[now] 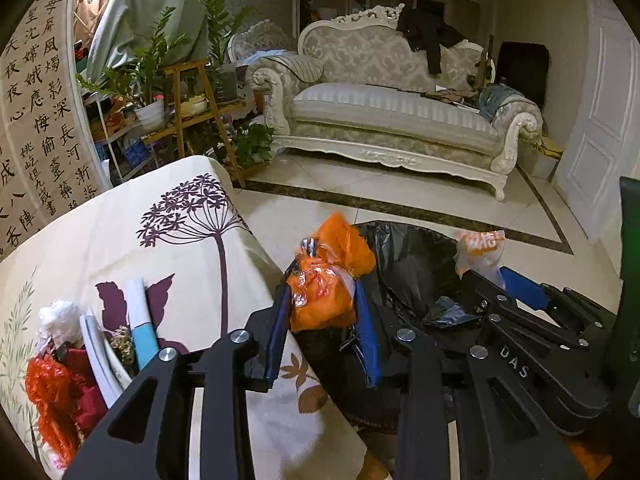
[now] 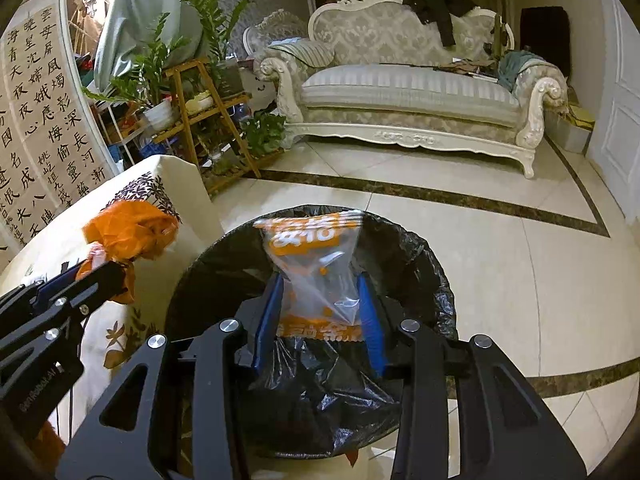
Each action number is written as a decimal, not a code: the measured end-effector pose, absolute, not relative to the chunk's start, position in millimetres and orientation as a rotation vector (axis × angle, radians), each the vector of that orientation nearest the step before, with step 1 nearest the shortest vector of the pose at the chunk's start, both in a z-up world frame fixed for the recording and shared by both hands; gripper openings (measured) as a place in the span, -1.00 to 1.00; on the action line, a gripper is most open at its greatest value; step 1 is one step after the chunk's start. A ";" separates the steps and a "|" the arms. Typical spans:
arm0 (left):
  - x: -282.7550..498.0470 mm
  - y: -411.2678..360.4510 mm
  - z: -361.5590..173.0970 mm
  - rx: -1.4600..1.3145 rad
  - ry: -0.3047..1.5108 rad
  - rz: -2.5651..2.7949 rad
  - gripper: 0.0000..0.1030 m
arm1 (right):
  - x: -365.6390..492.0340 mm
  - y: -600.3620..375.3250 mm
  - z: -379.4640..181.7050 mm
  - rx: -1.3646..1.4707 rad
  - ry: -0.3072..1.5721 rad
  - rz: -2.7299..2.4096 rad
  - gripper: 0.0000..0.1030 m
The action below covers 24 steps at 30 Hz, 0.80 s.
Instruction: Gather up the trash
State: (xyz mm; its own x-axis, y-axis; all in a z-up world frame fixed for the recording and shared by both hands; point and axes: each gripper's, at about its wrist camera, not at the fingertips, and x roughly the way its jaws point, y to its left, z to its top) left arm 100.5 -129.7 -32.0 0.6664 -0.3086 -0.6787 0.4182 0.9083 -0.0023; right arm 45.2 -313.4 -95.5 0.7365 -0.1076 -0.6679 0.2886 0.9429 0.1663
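Observation:
A crumpled orange plastic bag (image 1: 336, 256) sits between the blue pads of my left gripper (image 1: 322, 292), which is shut on it at the table's edge, beside the bin. The right wrist view shows the same orange bag (image 2: 132, 228) at the left. My right gripper (image 2: 320, 280) is shut on a clear bag with orange print (image 2: 312, 248), held upright over the bin with a black liner (image 2: 432, 264). The clear bag (image 1: 480, 252) and the bin (image 1: 408, 264) also show in the left wrist view.
The table with a floral cloth (image 1: 160, 248) carries red plastic (image 1: 52, 392), a white crumpled wad (image 1: 60, 316), a blue-and-white tube (image 1: 140, 320) and a white dish (image 1: 100, 352). Beyond the tiled floor stand a sofa (image 1: 392, 116), a plant stand (image 1: 192, 108) and a white door (image 1: 600, 140).

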 end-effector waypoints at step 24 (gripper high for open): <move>75.4 -54.7 -7.4 0.080 0.724 -0.302 0.42 | 22.6 -269.1 -80.6 0.268 0.711 -0.151 -0.01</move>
State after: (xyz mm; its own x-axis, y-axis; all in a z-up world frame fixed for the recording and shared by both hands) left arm 75.4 -54.7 -7.4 0.7078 -0.2447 -0.6627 0.2994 0.9536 -0.0324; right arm 22.6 -269.1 -80.6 0.7490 -0.0460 -0.6610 0.2270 0.9551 0.1907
